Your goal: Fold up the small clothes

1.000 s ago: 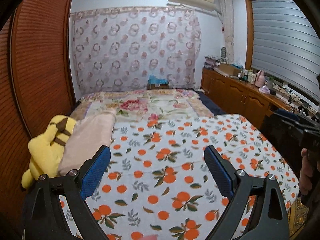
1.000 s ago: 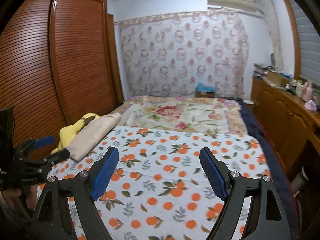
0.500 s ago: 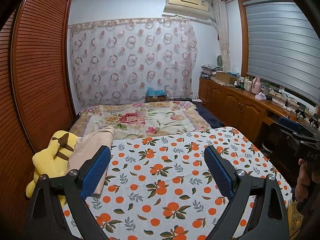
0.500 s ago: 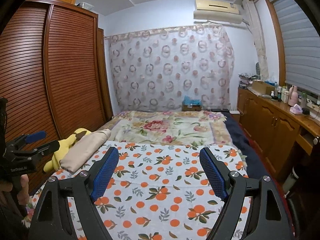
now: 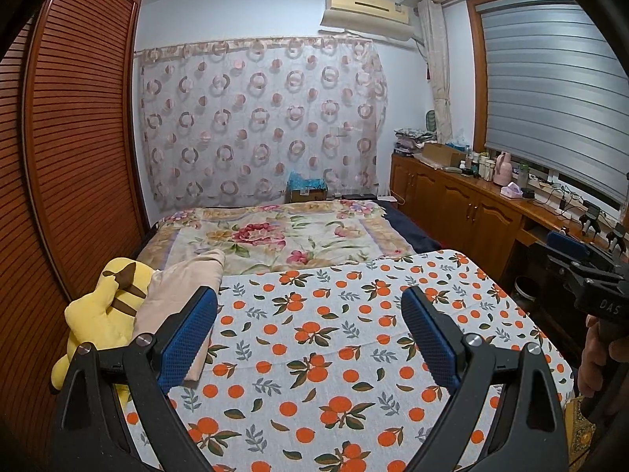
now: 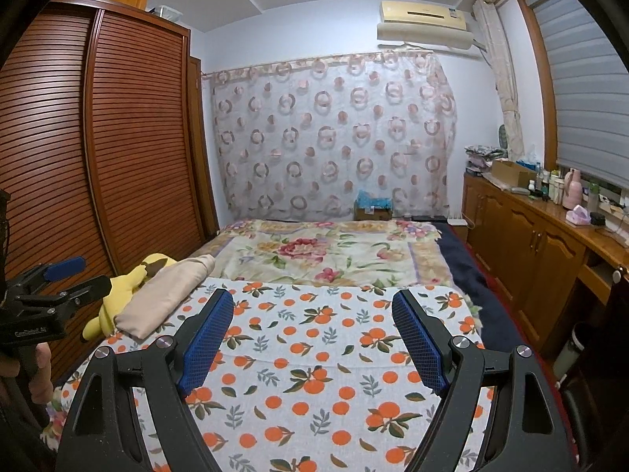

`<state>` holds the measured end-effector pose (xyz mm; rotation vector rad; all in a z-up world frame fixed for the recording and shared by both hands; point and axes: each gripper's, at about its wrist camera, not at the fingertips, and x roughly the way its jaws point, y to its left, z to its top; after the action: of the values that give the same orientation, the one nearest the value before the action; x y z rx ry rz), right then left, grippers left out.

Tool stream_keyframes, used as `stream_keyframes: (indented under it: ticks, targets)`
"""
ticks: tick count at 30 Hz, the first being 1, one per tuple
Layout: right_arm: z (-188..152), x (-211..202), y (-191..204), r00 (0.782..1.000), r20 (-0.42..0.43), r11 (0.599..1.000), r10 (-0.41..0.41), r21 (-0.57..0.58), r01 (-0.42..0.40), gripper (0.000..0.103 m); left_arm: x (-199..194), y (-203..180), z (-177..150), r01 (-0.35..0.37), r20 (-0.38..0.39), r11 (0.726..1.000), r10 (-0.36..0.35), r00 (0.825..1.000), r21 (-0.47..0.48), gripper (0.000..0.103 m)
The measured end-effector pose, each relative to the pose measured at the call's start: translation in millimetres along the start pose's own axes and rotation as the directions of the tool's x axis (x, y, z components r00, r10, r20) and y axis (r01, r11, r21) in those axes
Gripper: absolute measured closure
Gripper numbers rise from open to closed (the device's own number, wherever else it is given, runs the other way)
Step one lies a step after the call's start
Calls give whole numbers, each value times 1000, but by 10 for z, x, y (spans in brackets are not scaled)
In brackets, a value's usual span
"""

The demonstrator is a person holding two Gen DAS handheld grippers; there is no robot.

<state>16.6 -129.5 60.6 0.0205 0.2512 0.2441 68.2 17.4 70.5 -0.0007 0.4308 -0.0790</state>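
Beige folded cloth [image 5: 177, 291] lies at bed's left edge, leaning on yellow plush toy [image 5: 106, 306], clear of the orange-print sheet [image 5: 334, 338] kept bare as folding surface. Left hand-held gripper [image 5: 310, 338] and right hand-held gripper [image 6: 314, 338] hover spread, nothing between pads, probably ready to reach.

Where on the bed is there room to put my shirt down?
The orange-print sheet is bare ahead of both grippers, from the beige pillow across to its right edge. The floral blanket beyond is free too. It is crowded at the left edge, where the pillow and yellow plush toy lie.
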Motion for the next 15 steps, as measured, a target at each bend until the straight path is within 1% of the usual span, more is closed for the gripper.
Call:
stream_keyframes:
  ticks: [15]
  targets:
    - [11, 29, -28, 1000, 6, 1000, -1, -4, 2, 19, -11, 3, -6, -1, 3, 1000, 1, 1000, 0, 8]
